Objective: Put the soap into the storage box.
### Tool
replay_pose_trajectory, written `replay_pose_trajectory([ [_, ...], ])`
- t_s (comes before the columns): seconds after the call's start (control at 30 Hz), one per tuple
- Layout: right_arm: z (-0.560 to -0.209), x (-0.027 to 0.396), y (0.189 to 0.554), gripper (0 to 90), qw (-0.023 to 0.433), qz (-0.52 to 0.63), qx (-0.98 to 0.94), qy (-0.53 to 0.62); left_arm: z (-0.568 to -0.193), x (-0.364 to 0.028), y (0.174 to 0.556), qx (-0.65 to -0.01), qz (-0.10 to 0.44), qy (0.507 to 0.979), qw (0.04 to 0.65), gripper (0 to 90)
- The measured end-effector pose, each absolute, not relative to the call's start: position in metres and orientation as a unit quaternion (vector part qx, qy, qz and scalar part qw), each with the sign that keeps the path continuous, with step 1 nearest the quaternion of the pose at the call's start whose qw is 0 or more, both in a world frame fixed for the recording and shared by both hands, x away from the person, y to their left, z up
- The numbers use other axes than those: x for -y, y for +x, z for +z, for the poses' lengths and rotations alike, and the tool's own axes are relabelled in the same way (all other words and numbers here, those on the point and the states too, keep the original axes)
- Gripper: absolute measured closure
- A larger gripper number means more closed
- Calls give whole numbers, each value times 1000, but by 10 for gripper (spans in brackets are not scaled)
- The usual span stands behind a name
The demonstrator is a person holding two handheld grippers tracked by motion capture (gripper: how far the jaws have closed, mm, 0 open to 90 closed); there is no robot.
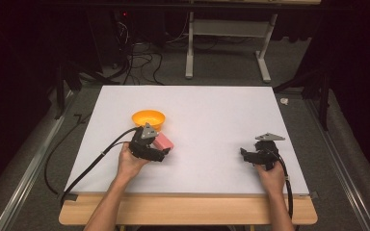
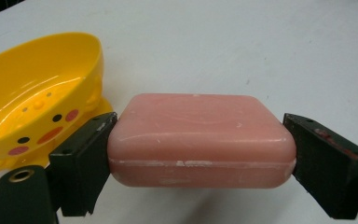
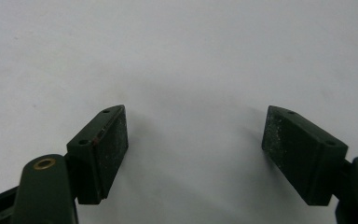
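A pink bar of soap (image 2: 200, 140) is clamped end to end by my left gripper (image 2: 200, 158), both black pads pressing on it, a little above the white table. In the high view the soap (image 1: 164, 142) sticks out of the left gripper (image 1: 160, 148) just in front of a yellow soap dish (image 1: 149, 118). The dish (image 2: 37, 98) has a duck face with dots and sits up and to the left of the soap in the left gripper view. My right gripper (image 3: 196, 154) is open over bare table, nothing between its pads; it rests at the table's right (image 1: 248, 155).
The white tabletop (image 1: 212, 120) has a wooden front edge (image 1: 188, 211). Black cables (image 1: 91, 163) trail from the grippers off the front. Beyond the table stand a white frame's legs (image 1: 190, 48) and floor cables.
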State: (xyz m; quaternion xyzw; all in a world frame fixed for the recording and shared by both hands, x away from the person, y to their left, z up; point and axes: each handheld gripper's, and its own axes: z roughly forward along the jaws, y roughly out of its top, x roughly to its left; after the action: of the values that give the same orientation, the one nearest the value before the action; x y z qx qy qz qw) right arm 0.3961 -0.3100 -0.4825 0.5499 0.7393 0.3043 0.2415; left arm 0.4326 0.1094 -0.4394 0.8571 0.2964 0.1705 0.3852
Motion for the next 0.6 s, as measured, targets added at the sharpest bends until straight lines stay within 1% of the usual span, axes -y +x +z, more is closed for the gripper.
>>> replay_pose_trajectory([
  [0.6, -483, 310, 396, 230, 242, 304, -739, 550, -417, -124, 429, -328, 175, 835, 406, 139],
])
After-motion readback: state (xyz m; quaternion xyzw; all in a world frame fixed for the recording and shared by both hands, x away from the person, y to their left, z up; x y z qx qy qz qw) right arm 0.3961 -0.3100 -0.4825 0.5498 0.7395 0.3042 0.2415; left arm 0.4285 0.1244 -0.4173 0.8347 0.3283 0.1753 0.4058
